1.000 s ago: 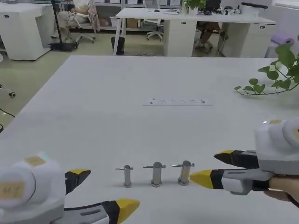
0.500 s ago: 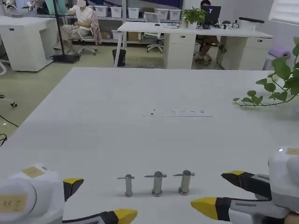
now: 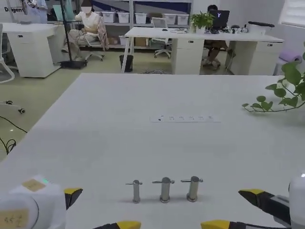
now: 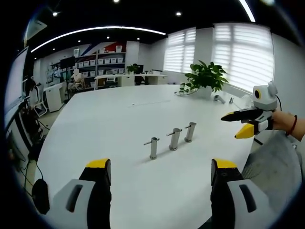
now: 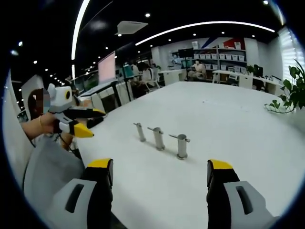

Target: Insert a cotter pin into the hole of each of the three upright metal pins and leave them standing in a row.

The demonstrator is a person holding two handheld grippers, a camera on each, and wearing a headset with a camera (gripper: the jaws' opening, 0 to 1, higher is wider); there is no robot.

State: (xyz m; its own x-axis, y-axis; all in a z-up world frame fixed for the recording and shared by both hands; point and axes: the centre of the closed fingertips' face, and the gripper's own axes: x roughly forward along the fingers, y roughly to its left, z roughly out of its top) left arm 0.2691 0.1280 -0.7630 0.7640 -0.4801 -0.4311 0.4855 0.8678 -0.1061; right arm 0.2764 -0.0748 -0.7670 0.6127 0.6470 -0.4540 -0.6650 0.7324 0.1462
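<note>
Left tongs [image 4: 159,167] and right tongs [image 5: 159,167] apart, empty | I flank the pin row [image 3: 165,190], pins upright, cotters [image 3: 160,182] through | neither side nearer

pulled right gripper [image 3: 232,208] back from rightmost pin [image 3: 192,189]: yellow tip just beside it a second ago, now well apart, toward near edge of table [image 3: 143,143]. eased left gripper [image 3: 98,208] back slightly from leftmost pin [image 3: 136,191] too. tilted head view up, taking in more of far desk [image 3: 200,34].
</note>
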